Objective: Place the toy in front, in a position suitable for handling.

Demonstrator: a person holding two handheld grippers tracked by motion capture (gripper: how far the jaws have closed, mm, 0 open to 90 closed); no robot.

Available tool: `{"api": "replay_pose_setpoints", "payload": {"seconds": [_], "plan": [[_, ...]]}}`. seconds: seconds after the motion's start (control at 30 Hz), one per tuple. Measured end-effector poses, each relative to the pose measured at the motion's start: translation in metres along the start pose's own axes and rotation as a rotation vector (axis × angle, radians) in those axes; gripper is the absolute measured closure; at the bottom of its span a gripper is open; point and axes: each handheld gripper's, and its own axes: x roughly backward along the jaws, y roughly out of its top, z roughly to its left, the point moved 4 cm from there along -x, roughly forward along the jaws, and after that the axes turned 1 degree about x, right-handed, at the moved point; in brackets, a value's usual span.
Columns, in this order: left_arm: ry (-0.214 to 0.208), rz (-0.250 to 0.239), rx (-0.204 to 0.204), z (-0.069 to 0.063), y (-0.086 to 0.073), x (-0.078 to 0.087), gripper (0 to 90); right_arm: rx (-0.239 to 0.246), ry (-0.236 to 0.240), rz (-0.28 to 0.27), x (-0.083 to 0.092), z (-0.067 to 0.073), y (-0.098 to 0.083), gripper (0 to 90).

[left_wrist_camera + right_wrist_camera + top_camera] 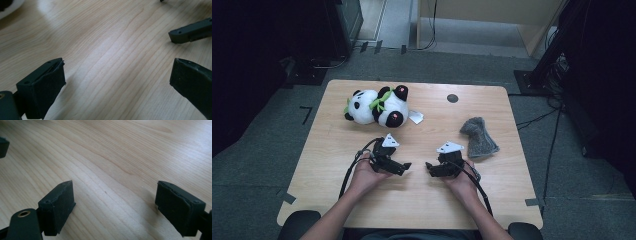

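Both grippers sat spread and empty at the near middle, the left gripper (406,165) nearer the panda (377,106) lying lengthwise far-left, the right gripper (429,168) nearer the grey cloth (479,136)

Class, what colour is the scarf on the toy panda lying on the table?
Green. The scarf on the panda shows best in the high view.

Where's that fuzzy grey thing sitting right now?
In the high view the grey fuzzy cloth lies on the right side of the wooden table, just beyond the right gripper and across from the panda toy.
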Motion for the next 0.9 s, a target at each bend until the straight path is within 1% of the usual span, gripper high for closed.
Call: {"api": "replay_pose_setpoints", "payload": {"seconds": [0.03,0.07,0.1,0.13,0.17,0.2,0.27,0.33,0.37,0.4,0.43,0.47,0.5,0.53,0.6,0.63,0.67,0.7,0.73,0.77,0.8,0.87,0.9], "plan": [[-0.007,-0.001,0.007,0.002,0.000,0.002,0.1,-0.007,0.005,0.002,0.000,0.001,0.001,16.3],[-0.016,-0.011,0.012,0.003,0.001,0.003,10.7,-0.020,0.021,0.004,0.000,0.000,0.002,17.2],[-0.034,-0.025,0.018,0.004,0.001,0.005,13.2,-0.028,0.028,0.003,0.001,0.000,0.002,17.3],[-0.026,-0.036,0.020,0.007,0.002,0.009,13.1,-0.033,0.035,0.004,0.002,-0.002,0.003,18.1],[-0.026,-0.036,0.020,0.007,0.002,0.009,14.3,-0.035,0.038,0.008,0.003,-0.003,0.004,18.1],[-0.034,-0.036,0.016,0.008,0.002,0.010,14.3,-0.035,0.038,0.008,0.003,-0.003,0.004,18.1],[-0.032,-0.035,0.010,0.011,0.003,0.013,15.7,-0.034,0.037,-0.008,0.007,-0.007,0.008,19.1],[-0.031,-0.032,0.005,0.013,0.003,0.014,17.4,-0.037,0.042,-0.010,0.008,-0.008,0.009,19.5],[-0.028,-0.035,0.006,0.016,0.004,0.016,21.0,-0.041,0.052,-0.020,0.011,-0.011,0.011,20.9],[-0.028,-0.035,0.006,0.016,0.004,0.016,22.4,-0.044,0.056,-0.026,0.014,-0.011,0.013,22.2],[-0.029,-0.038,0.015,0.018,0.005,0.018,22.4,-0.044,0.056,-0.026,0.014,-0.011,0.013,22.2],[-0.028,-0.045,0.018,0.019,0.005,0.020,24.2,-0.044,0.059,-0.034,0.016,-0.013,0.014,24.9],[-0.028,-0.047,0.019,0.022,0.006,0.022,24.2,-0.042,0.065,-0.042,0.018,-0.014,0.015,26.0],[-0.027,-0.050,0.021,0.023,0.007,0.023,24.2,-0.047,0.061,-0.051,0.021,-0.016,0.016,26.1],[-0.021,-0.053,0.002,0.027,0.009,0.026,24.7,-0.059,0.068,-0.059,0.025,-0.019,0.017,27.8],[-0.021,-0.053,0.002,0.027,0.009,0.026,25.9,-0.059,0.068,-0.059,0.025,-0.019,0.017,27.8],[-0.016,-0.049,-0.010,0.028,0.010,0.027,25.9,-0.055,0.070,-0.059,0.025,-0.020,0.018,28.2],[-0.009,-0.045,-0.017,0.030,0.010,0.028,26.0,-0.053,0.091,-0.014,0.025,-0.021,0.019,27.5],[-0.011,-0.046,-0.015,0.032,0.011,0.029,26.0,-0.053,0.091,-0.014,0.025,-0.021,0.019,27.5],[-0.028,-0.061,0.013,0.037,0.013,0.032,26.6,-0.030,0.087,0.003,0.026,-0.024,0.020,28.2],[-0.028,-0.061,0.013,0.037,0.013,0.032,28.8,-0.030,0.087,0.003,0.026,-0.024,0.020,28.2],[-0.039,-0.061,0.026,0.041,0.014,0.035,29.7,-0.036,0.095,-0.014,0.029,-0.028,0.021,28.1],[-0.036,-0.064,0.030,0.043,0.015,0.036,29.7,-0.041,0.096,-0.013,0.031,-0.030,0.022,27.8]]}}
